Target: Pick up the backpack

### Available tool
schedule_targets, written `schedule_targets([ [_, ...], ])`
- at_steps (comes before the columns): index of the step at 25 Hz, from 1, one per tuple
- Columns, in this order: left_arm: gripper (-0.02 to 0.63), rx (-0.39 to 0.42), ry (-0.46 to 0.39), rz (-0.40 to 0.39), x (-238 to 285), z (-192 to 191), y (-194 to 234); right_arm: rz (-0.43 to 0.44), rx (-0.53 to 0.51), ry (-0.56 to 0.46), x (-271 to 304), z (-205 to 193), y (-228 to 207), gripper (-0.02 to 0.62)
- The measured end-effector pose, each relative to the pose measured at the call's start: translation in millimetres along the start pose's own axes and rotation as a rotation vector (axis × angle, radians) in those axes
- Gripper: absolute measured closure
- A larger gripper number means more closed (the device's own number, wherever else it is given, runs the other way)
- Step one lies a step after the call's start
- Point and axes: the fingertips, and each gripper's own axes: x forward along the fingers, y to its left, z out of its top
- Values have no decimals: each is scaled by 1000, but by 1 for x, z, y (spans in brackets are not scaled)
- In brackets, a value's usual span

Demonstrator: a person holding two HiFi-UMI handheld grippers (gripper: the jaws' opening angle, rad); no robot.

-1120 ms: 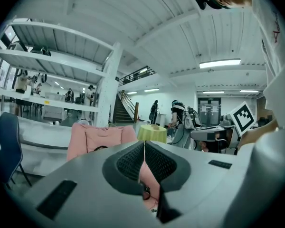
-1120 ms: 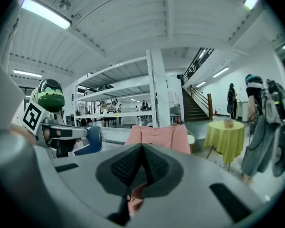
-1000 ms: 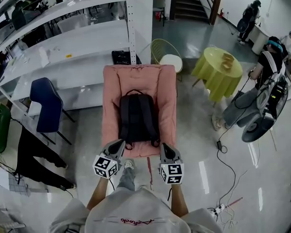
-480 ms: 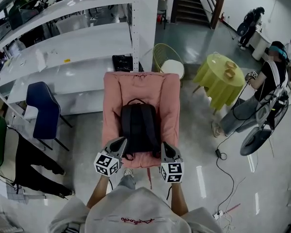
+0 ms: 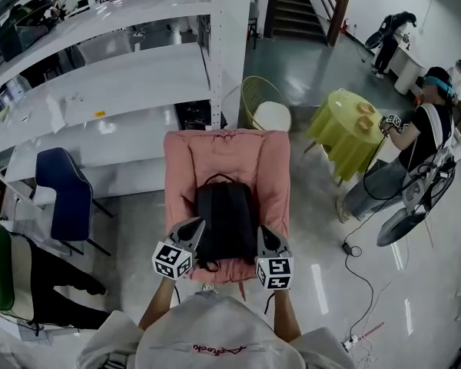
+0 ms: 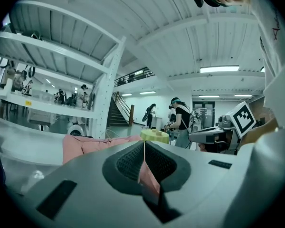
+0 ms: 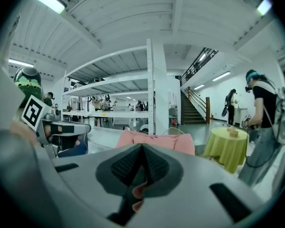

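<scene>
A black backpack (image 5: 227, 215) was seen lying flat on the seat of a pink armchair (image 5: 183, 167), its top handle toward the chair back. Over the last second, chair and backpack had been brought closer in the head view. The backpack had earlier lain almost wholly ahead of the fingertips. Its lower half was now framed between the left gripper (image 5: 193, 224) and the right gripper (image 5: 263, 232), one just off each side of it. No contact could be made out, and the grippers appeared to be held short of the seat's front edge.

In the left gripper view the fingers (image 6: 129, 163) were pressed together with nothing held, and only a sliver of pink showed at the seam. The right gripper's fingers were likewise closed on nothing, with the armchair's back visible beyond their tips. Neither pair had been opened during the approach.

The approach was judged to be nearly finished. The fingers would have to be spread before a strap or the handle could be taken.
</scene>
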Motion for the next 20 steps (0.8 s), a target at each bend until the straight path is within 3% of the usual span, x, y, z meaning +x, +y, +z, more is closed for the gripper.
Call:
schedule_targets([
  [11, 591, -2, 14, -27, 27, 2, 68, -46, 7, -6, 65, 13, 9, 577],
  [20, 591, -12, 50, -37, 36, -10, 86, -69, 33, 33, 76, -3, 6, 577],
])
